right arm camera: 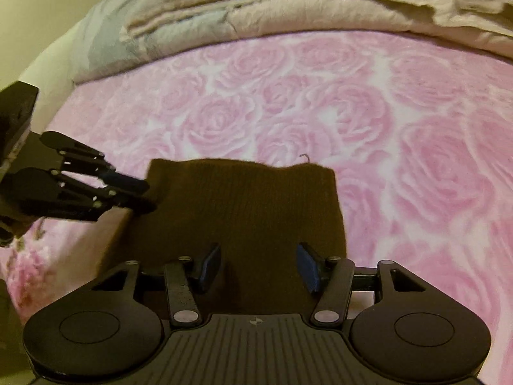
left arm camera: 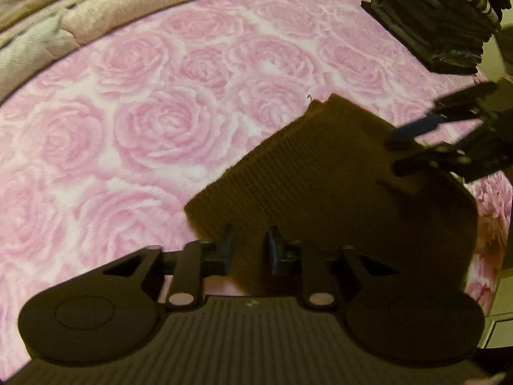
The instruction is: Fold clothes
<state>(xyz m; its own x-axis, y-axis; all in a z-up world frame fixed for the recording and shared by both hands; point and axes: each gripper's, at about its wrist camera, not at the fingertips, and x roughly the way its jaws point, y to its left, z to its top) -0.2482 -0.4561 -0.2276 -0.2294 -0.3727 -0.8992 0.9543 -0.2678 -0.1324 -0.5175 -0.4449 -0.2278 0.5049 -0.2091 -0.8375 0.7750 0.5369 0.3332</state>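
Note:
A dark brown ribbed knit garment (left arm camera: 336, 176) lies folded into a compact rectangle on the pink rose-patterned bedspread (left arm camera: 144, 128). My left gripper (left arm camera: 250, 250) is open just above its near edge, holding nothing. In the right wrist view the same garment (right arm camera: 250, 199) lies straight ahead, and my right gripper (right arm camera: 259, 268) is open over its near edge, also empty. The right gripper shows at the right in the left wrist view (left arm camera: 413, 144), over the garment's far right side. The left gripper shows at the left in the right wrist view (right arm camera: 141, 192), at the garment's left edge.
A beige and grey quilt (right arm camera: 288, 9) is bunched along the far side of the bed (left arm camera: 80, 16). A stack of dark folded clothes (left arm camera: 442, 22), with a striped piece on top, sits at the far right. The bed's edge and floor lie at the right (left arm camera: 503, 288).

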